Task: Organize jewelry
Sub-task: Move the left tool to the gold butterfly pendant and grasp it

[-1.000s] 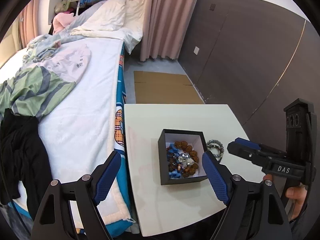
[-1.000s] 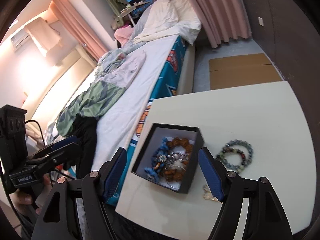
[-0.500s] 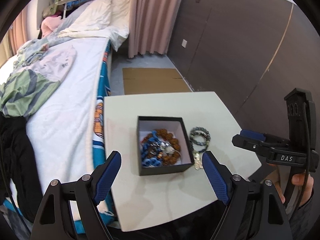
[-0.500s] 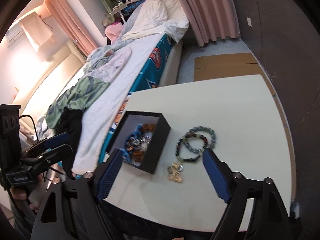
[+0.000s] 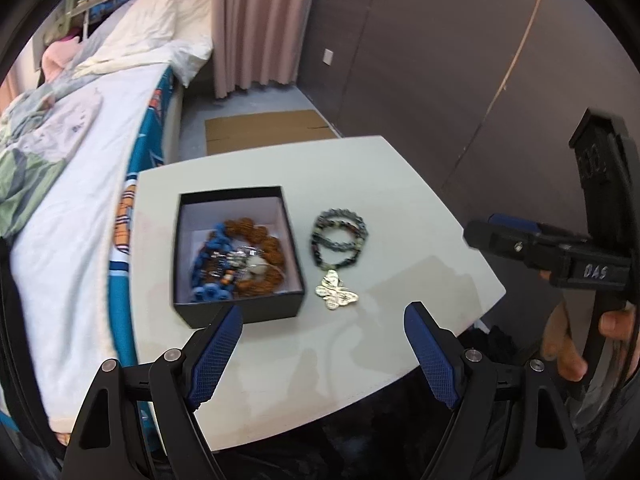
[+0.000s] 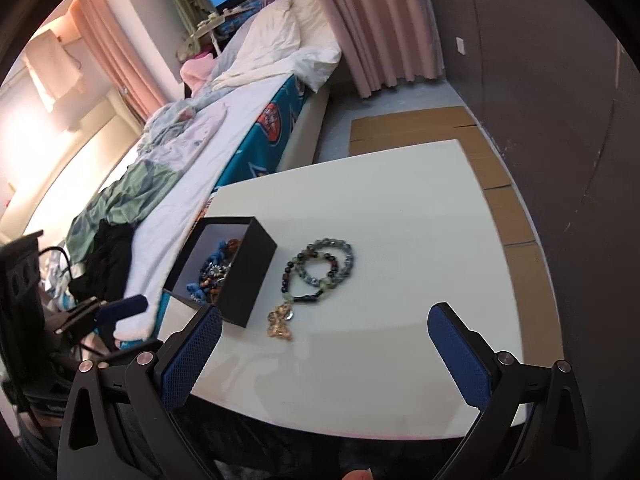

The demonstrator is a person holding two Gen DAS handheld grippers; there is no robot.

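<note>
Bracelets (image 5: 339, 236) dark-beaded, coiled beside butterfly pendant (image 5: 335, 285)

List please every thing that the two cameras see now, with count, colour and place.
table: one, white, beside the bed
box: one, black, open, on the table near the bed side
jewelry in box: several pieces, blue and brown beads, tangled
bead bracelets: looped strands, dark mixed beads, on the table beside the box
butterfly pendant: one, pale gold, at the strands' near end
bed: one, white sheet, with clothes
cardboard: flat, brown, on the floor
curtain: pink
left gripper: blue pads, open, empty
right gripper: blue pads, opening, empty
</note>
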